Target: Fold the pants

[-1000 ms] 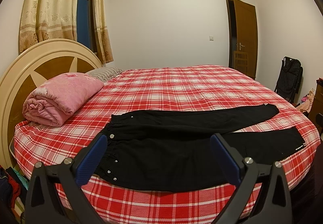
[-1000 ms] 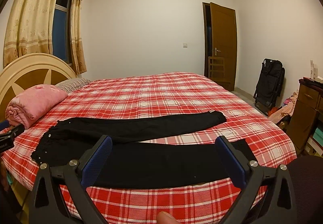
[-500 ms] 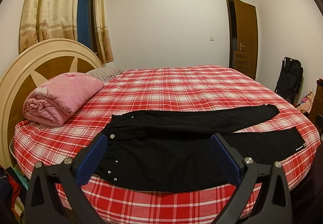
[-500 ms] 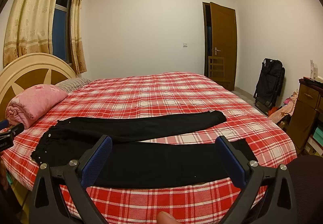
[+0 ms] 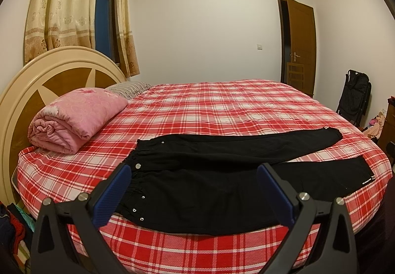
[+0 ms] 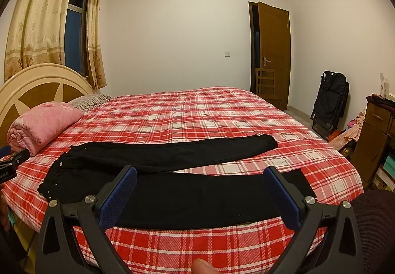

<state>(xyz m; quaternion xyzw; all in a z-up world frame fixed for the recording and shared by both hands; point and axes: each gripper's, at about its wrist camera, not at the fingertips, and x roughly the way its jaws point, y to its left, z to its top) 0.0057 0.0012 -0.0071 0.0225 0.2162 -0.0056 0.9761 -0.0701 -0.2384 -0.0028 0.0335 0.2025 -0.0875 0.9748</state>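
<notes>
Where the left gripper stands spread and empty, its fingers hide part of the black pants; these lie flat on the plaid bed, waistband at 9 o'clock, legs toward 3 o'clock. From the right wrist, the right gripper is spread too, covering the near leg of the pants; a fingertip is cut off at 6 o'clock.

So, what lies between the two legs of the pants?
Only bare plaid sheet shows between the legs of the pants, clearest in the right wrist view.

Black pants flat on plaid bed, right claw open above
</notes>
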